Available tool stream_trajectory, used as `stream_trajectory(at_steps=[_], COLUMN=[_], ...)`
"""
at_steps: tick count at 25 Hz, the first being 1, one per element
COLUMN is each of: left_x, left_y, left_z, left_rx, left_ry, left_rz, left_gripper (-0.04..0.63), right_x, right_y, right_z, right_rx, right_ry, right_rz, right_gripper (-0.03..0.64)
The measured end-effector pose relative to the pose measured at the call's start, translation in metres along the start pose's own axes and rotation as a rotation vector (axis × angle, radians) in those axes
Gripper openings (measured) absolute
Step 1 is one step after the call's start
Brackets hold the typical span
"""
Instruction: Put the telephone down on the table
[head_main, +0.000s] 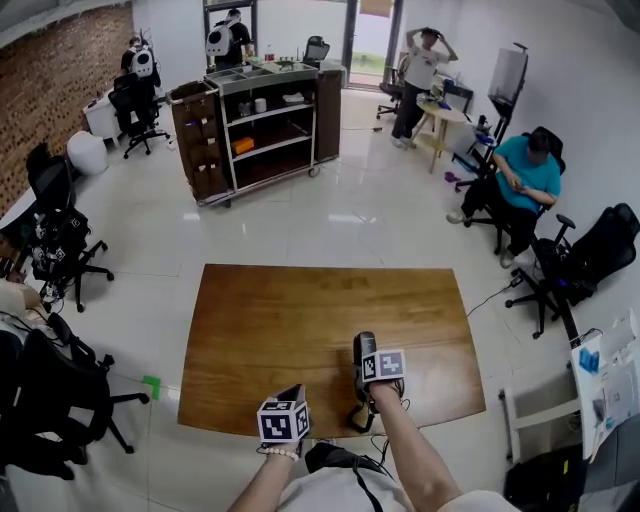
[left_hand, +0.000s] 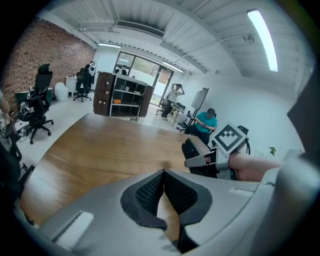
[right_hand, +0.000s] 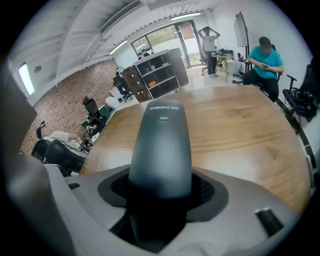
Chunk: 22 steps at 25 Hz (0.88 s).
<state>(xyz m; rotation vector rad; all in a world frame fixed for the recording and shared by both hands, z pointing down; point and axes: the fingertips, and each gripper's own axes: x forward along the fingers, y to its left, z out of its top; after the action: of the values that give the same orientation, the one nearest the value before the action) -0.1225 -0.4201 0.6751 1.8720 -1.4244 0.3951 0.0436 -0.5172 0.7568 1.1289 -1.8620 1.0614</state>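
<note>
A black telephone handset (right_hand: 161, 145) is clamped between the jaws of my right gripper (right_hand: 160, 189) and sticks out ahead of them over the wooden table (right_hand: 240, 135). In the head view the handset (head_main: 363, 347) is above the table's near right part (head_main: 300, 310), with the right gripper (head_main: 366, 374) shut on it and a dark cord (head_main: 358, 416) hanging below. My left gripper (head_main: 294, 392) hovers at the table's near edge, left of the right one. Its pads (left_hand: 150, 192) meet at the tips with nothing between them. From the left gripper view the handset (left_hand: 193, 150) shows to the right.
A dark shelving cart (head_main: 262, 120) stands beyond the table's far side. Office chairs (head_main: 55, 250) line the left; more chairs (head_main: 585, 260) and a seated person (head_main: 522, 180) are at the right. A white stand (head_main: 545, 415) sits by the table's near right corner.
</note>
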Motion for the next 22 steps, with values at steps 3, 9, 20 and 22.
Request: stream_trajectory(at_steps=[3, 9, 20, 22], left_x=[0.014, 0.032, 0.040, 0.039], left_y=[0.008, 0.013, 0.014, 0.017], left_z=[0.007, 0.012, 0.007, 0.006], left_rx=[-0.023, -0.062, -0.094, -0.101], left_ry=[0.007, 0.023, 0.035, 0.033], left_rz=[0.006, 0.011, 0.021, 0.023], left_gripper=[-0.012, -0.012, -0.012, -0.012], right_x=[0.023, 0.057, 0.078, 0.080], right_y=[-0.006, -0.017, -0.029, -0.027], right_z=[0.012, 0.017, 0.014, 0.012], right_rx=[0.003, 0.024, 0.071, 0.059], right_ry=[0.038, 0.110, 0.162, 0.167], right_rz=[-0.041, -0.130, -0.157, -0.168], right_gripper=[0.288, 0.288, 0.290, 0.292])
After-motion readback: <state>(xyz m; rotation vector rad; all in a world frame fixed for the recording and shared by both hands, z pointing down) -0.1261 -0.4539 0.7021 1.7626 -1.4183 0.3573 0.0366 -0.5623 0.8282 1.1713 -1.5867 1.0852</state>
